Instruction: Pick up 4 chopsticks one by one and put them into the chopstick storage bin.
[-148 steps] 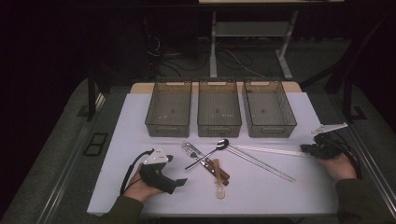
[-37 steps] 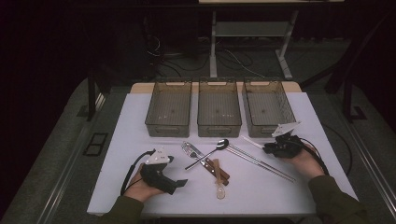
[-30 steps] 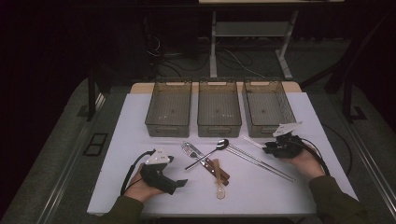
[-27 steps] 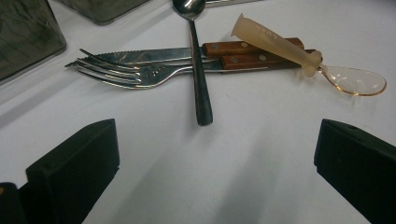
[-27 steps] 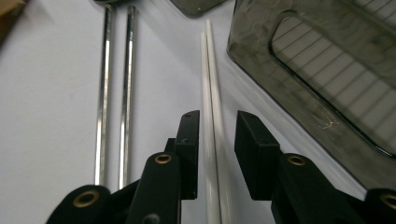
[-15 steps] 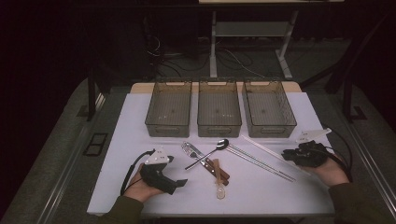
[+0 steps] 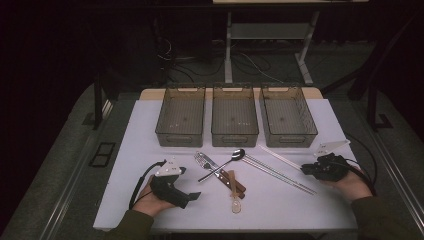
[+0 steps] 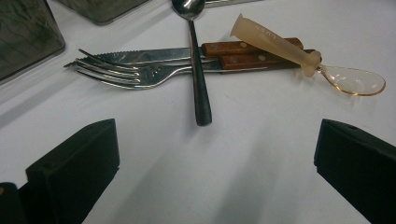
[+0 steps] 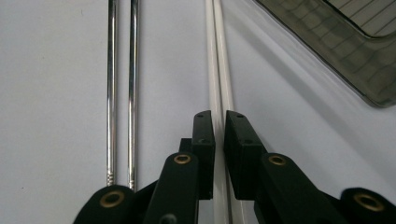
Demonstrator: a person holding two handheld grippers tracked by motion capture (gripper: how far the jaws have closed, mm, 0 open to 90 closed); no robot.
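A person sits at a white table with a two-jaw gripper in each hand. Three grey mesh bins stand in a row at the far side, and everything else lies on the person's side of those bins.

The right gripper has just been closing its jaws, and a pair of white chopsticks now sits pinched between them. A narrow slit remains, filled by the two white sticks. A second earlier this gripper hovered just in front of the right-hand bin; it has since slid away to the right, out to the near end of the chopsticks. A pair of metal chopsticks lies just beside the white pair, untouched on the table. My guess is that the white chopsticks are about to be lifted, probably toward one of the bins, all of which look empty.

The left gripper rests in front of the left-hand bin, jaws spread wide with nothing between them. It faces a heap of cutlery: a fork, a wooden-handled knife, a steel spoon laid across both, and a clear plastic spoon whose handle carries raised lettering too small to read.
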